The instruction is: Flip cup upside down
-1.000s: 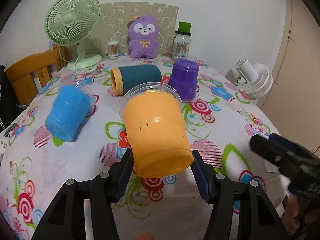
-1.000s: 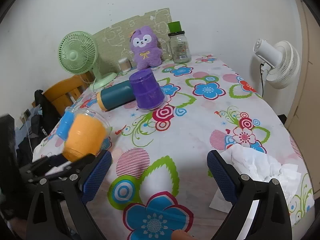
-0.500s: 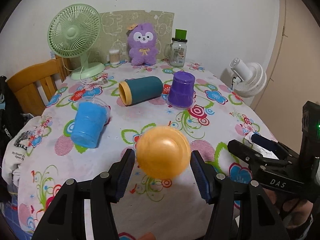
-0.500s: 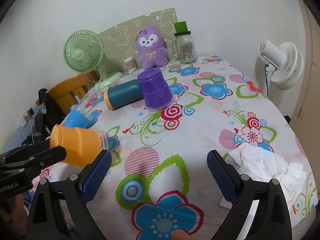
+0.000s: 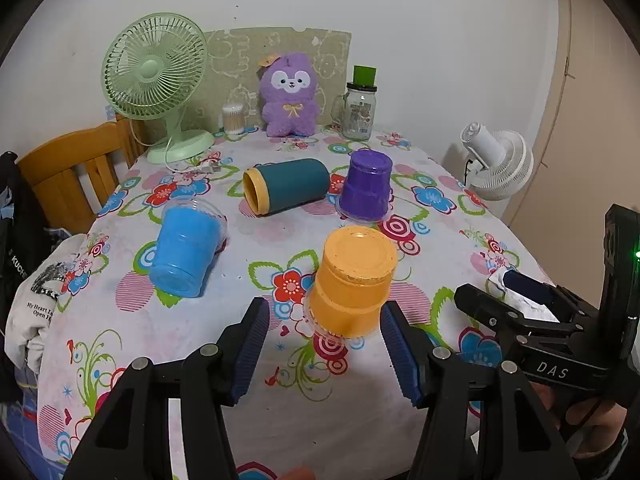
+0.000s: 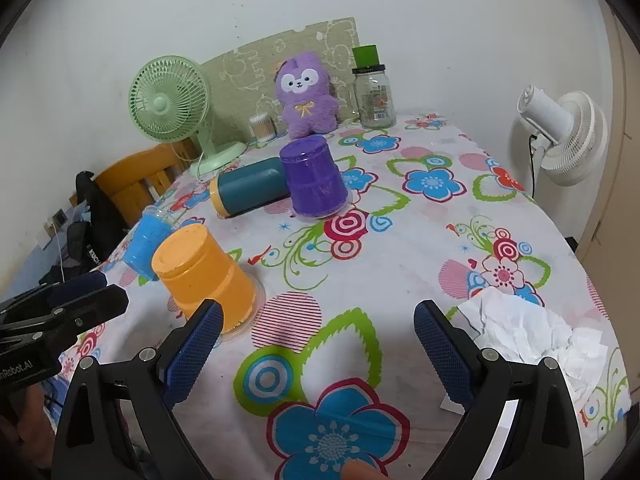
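The orange cup [image 5: 352, 280] stands upside down on the flowered tablecloth, base up; it also shows in the right wrist view [image 6: 204, 272]. My left gripper [image 5: 322, 344] is open, its blue pads either side of the cup and clear of it. My right gripper [image 6: 318, 354] is open and empty over the cloth, right of the orange cup. A purple cup [image 5: 366, 186] stands upside down. A blue cup [image 5: 184, 248] and a teal cup [image 5: 286, 190] lie on their sides.
A green fan [image 5: 156, 80], purple plush toy [image 5: 290, 100], glass jar [image 5: 358, 106] and cotton swab tub [image 5: 233, 118] stand at the back. Crumpled tissue [image 6: 528, 332] lies at the right edge. A wooden chair [image 5: 68, 172] is left, a white fan [image 5: 498, 164] right.
My left gripper turned the orange cup from tilted to base up, set it down on the cloth and opened. The right gripper stayed open.
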`<state>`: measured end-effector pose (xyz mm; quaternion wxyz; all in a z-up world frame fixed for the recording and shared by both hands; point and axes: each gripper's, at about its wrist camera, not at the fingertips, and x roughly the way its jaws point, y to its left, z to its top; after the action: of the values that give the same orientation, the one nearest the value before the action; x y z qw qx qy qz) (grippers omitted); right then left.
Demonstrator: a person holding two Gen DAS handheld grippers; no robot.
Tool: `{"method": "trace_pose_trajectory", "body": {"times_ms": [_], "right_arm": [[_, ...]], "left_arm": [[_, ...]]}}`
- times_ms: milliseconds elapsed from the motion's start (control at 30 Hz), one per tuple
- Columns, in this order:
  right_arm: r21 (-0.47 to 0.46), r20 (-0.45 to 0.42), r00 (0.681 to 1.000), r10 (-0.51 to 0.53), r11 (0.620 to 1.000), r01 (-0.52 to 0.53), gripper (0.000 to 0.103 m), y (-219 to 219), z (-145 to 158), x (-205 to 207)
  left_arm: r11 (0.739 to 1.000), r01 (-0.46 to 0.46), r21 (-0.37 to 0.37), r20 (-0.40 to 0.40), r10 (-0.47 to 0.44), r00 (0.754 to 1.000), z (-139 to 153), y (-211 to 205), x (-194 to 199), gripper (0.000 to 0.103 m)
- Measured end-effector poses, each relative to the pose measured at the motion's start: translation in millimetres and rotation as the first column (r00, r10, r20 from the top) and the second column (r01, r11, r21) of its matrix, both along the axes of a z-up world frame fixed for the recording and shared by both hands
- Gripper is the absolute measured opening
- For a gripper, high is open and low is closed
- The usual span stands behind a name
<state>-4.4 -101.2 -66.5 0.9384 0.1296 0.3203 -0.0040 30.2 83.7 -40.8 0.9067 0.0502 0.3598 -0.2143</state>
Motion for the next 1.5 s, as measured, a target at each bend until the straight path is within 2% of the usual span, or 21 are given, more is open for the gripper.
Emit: {"method": "trace_pose_trajectory", "body": {"times_ms": [233, 400, 667, 1033, 1233, 1500], "right_arm": [[-0.037, 0.017, 1.000, 0.014, 0.999, -0.013, 0.098, 12, 11, 3], [-0.054, 0.030, 0.999, 0.030, 0.998, -0.028, 0.098, 20, 21, 5], [-0.098, 0.057, 0.997, 0.044, 0.994, -0.038, 0.098, 36, 39, 4], [-0.213, 0.113, 0.992, 0.048, 0.977, -0.023, 0.098, 62, 69, 0], [-0.234, 0.145, 0.988, 0.043, 0.972, -0.008, 0.102, 70, 81, -3], [-0.259, 0.191, 0.980, 0.057, 0.966, -0.006, 0.102, 82, 96, -6]], "left_arm": [[1.000, -0.022, -0.013, 0.020, 0.022, 1.000, 5, 8, 1, 0.075], [0.999, -0.039, -0.021, 0.030, 0.039, 0.999, 8, 16, 1, 0.079], [0.997, -0.069, -0.036, 0.052, 0.071, 0.996, 16, 26, 0, 0.092], [0.991, -0.103, -0.080, 0.097, 0.111, 0.989, 28, 44, -7, 0.098], [0.987, -0.126, -0.097, 0.128, 0.138, 0.982, 34, 55, -11, 0.099], [0.980, -0.150, -0.129, 0.169, 0.171, 0.971, 43, 71, -18, 0.102]]}}
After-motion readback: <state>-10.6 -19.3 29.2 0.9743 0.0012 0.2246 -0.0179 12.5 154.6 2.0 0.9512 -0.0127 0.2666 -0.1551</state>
